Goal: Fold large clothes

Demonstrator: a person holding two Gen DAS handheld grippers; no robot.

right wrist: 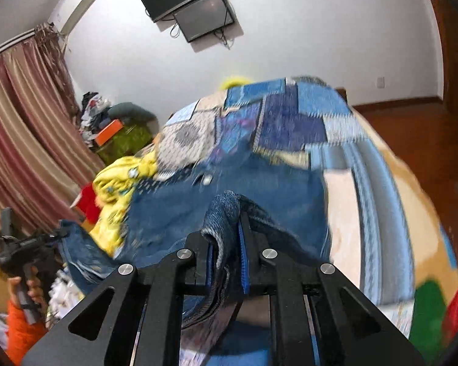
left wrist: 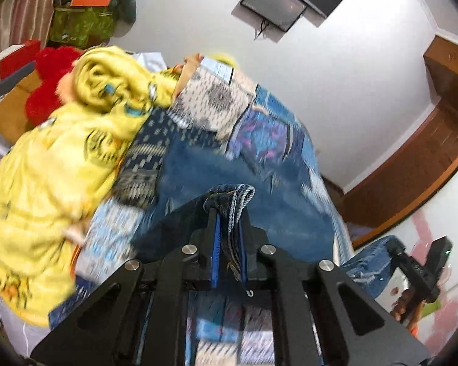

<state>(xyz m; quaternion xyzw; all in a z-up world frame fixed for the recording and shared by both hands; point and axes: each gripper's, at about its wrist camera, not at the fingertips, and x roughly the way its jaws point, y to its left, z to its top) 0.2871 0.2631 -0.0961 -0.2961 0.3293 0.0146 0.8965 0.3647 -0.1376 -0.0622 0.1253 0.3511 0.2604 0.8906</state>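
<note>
The left hand-held gripper [left wrist: 229, 210] is closed tight on a bunched edge of the big blue denim jeans [left wrist: 244, 183]. The cloth pokes out past its blue-padded fingers. The right hand-held gripper [right wrist: 229, 213] is also squeezed shut on another thick fold of the same blue denim jeans [right wrist: 229, 183]. Each gripper shows up in the other's camera, out to the side, with a bit of jeans hanging from it and a person's hand [right wrist: 24, 289] around its handle.

The jeans stretch away from both grippers over the bed, near its close edge. They lie on a blue patchwork quilt [left wrist: 259, 116] that covers the bed. The pictures are blurry, so small details are hard to see.

Toward the bed's left side sits a fluffy yellow blanket [left wrist: 76, 140] in a heap, touching the quilt. A red fuzzy thing [left wrist: 49, 85] lies just behind it. On the white wall hang two dark flat screens [right wrist: 195, 0].
</note>
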